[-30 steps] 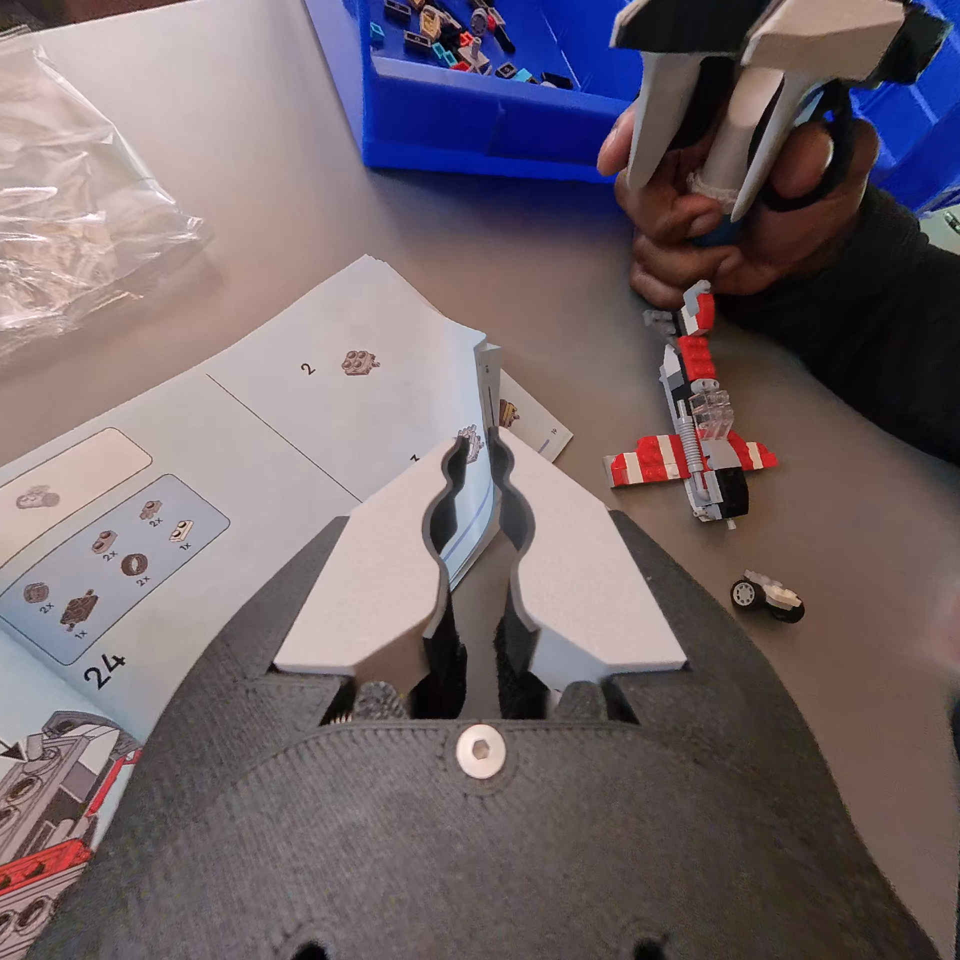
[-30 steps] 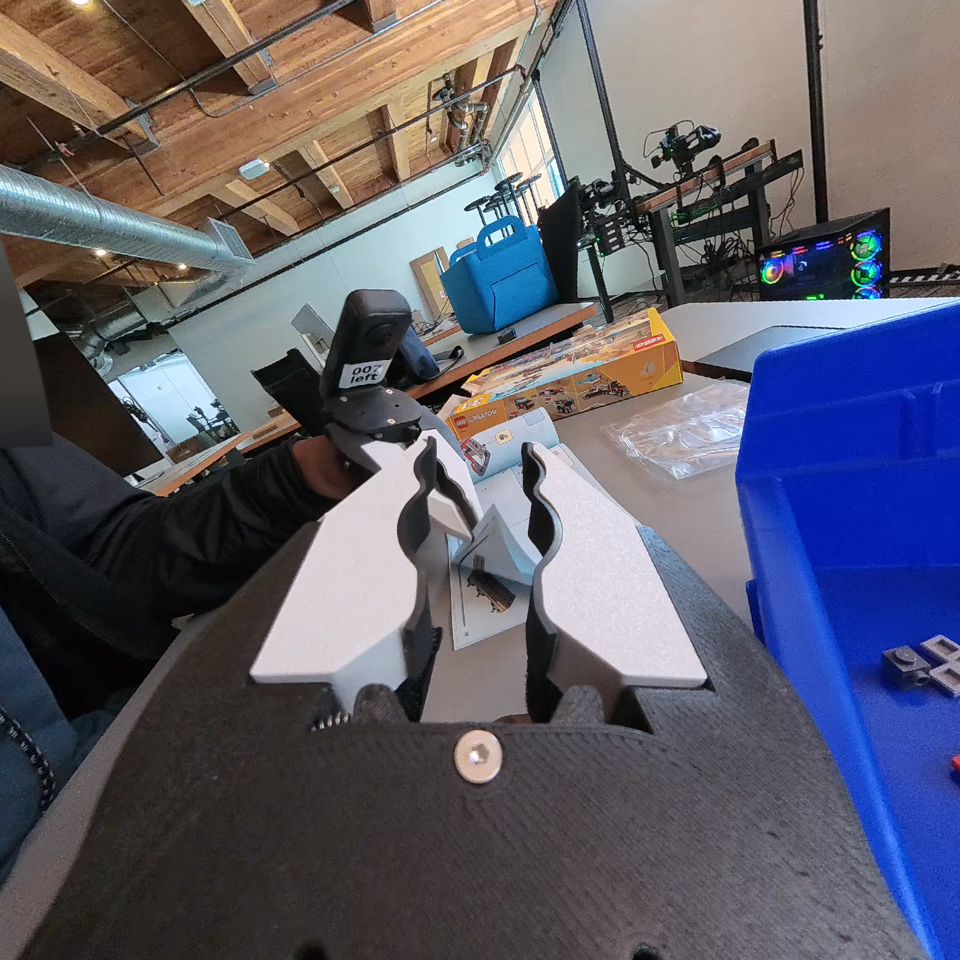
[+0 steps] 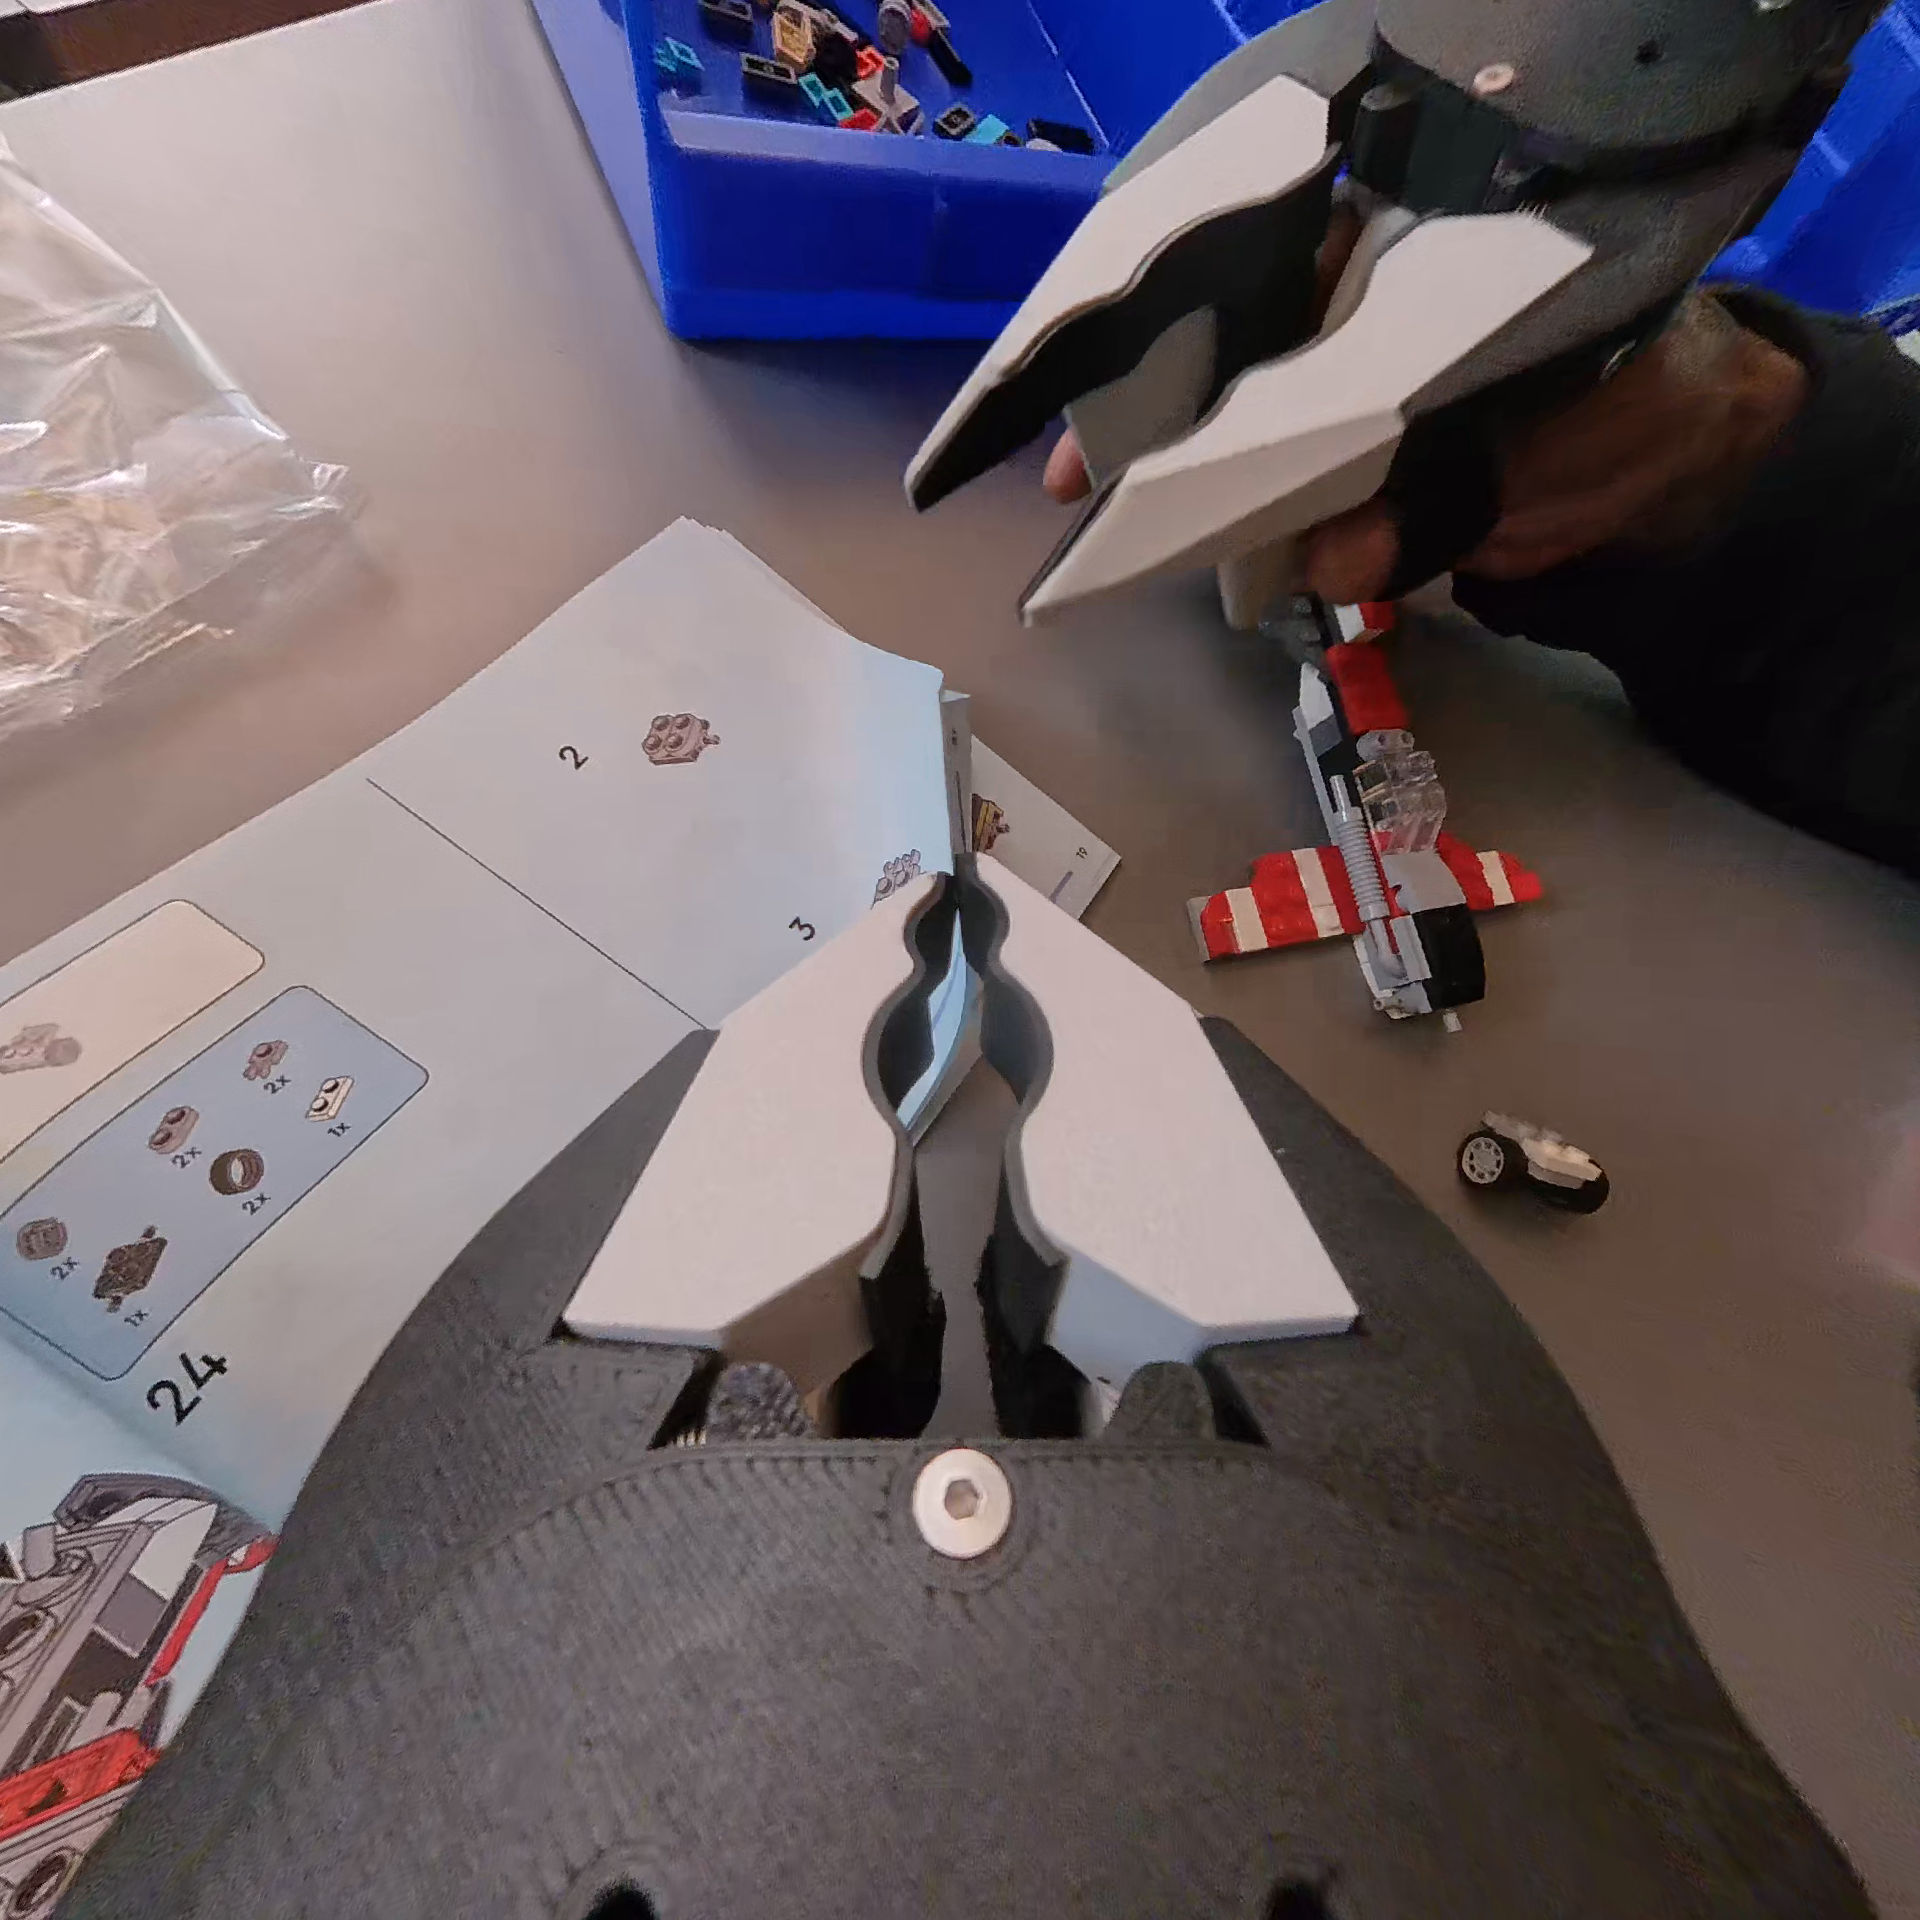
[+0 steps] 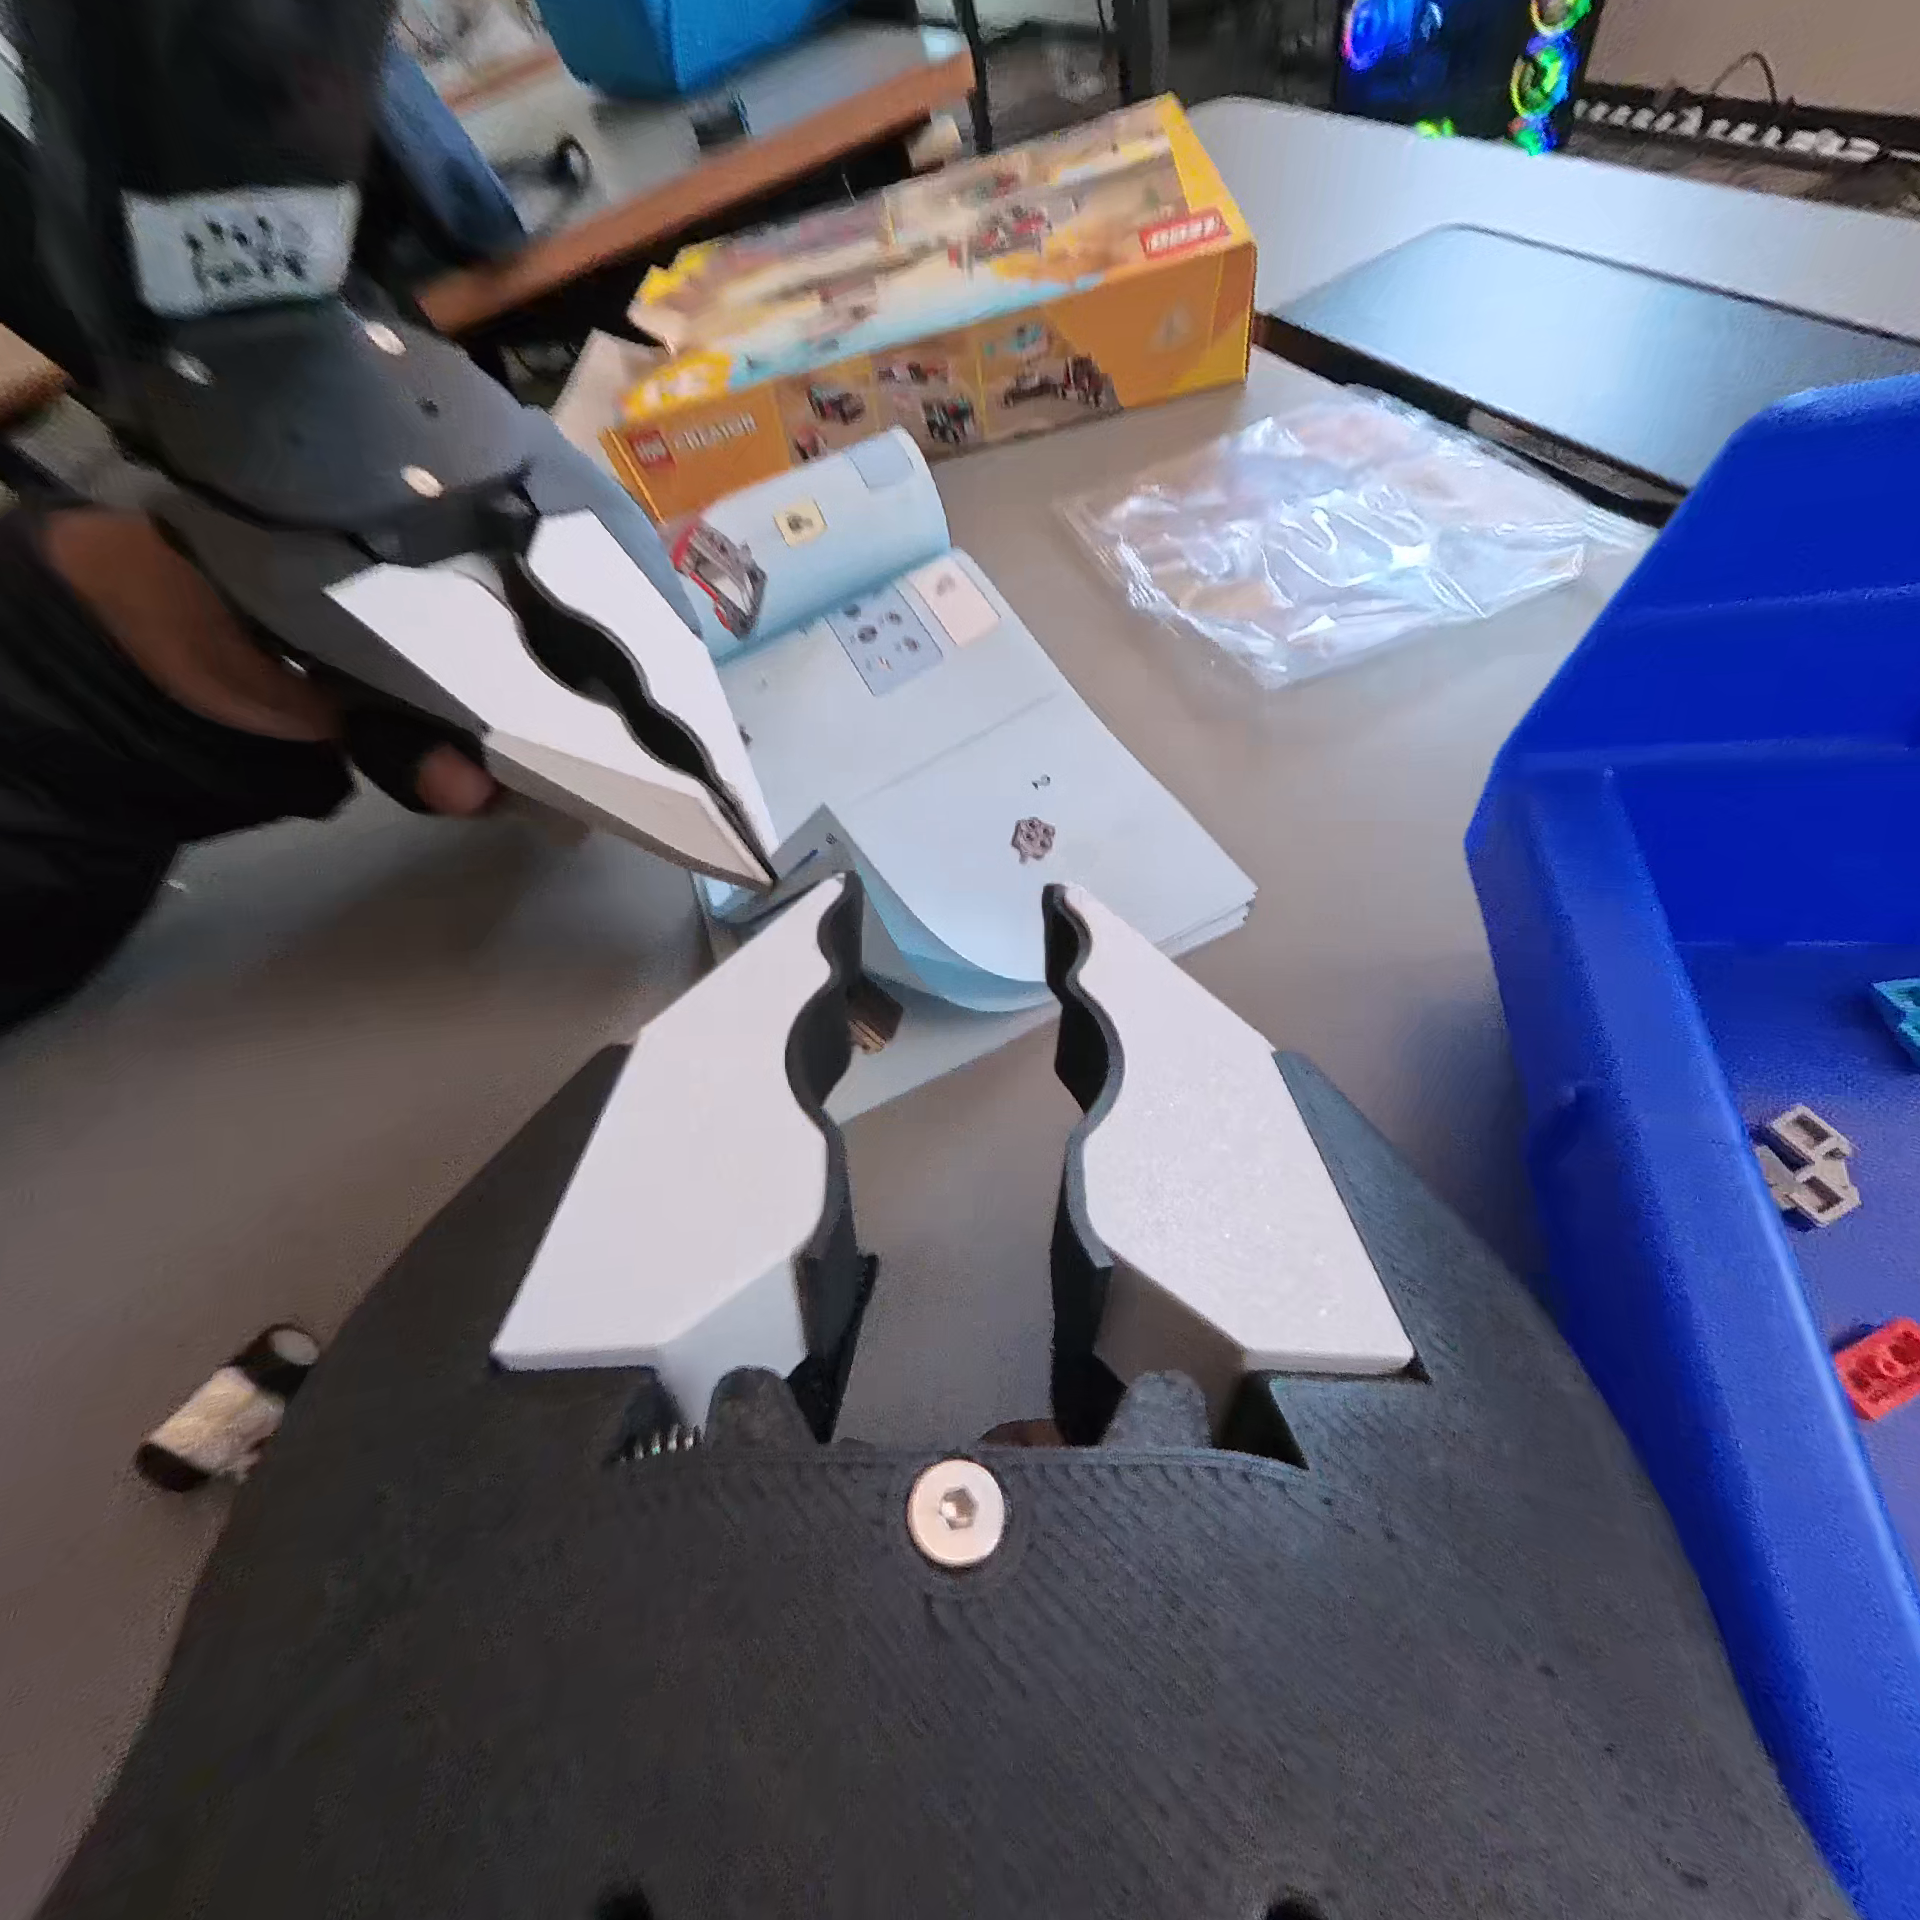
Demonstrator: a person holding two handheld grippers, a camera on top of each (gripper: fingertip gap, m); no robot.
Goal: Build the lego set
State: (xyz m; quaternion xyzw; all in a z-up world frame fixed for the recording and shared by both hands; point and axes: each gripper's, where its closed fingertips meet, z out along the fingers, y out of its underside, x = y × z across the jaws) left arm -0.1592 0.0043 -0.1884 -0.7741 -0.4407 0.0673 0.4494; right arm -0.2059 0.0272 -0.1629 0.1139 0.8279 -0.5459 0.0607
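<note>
Clear plastic bag (image 3: 125, 499), crumpled, far left on the grey table (image 3: 499, 343); beside it the open instruction booklet (image 3: 499, 935), with the left gripper (image 3: 961, 883) pinching the edge of its curled page. Blue parts bin (image 3: 831, 239) behind. Right gripper (image 3: 1023, 530) hovers fingers parted, empty; below it lie the red-and-white lego plane (image 3: 1371, 894) and a loose wheel assembly (image 3: 1532, 1162).

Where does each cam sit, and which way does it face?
Left wrist view: on the left tongs, facing down at the instruction booklet and plane model; right tongs and hand opposite.
Right wrist view: on the right tongs, facing across the table to the set box; left tongs and hand visible.
Shared: booklet, blue bin, plastic bag.
</note>
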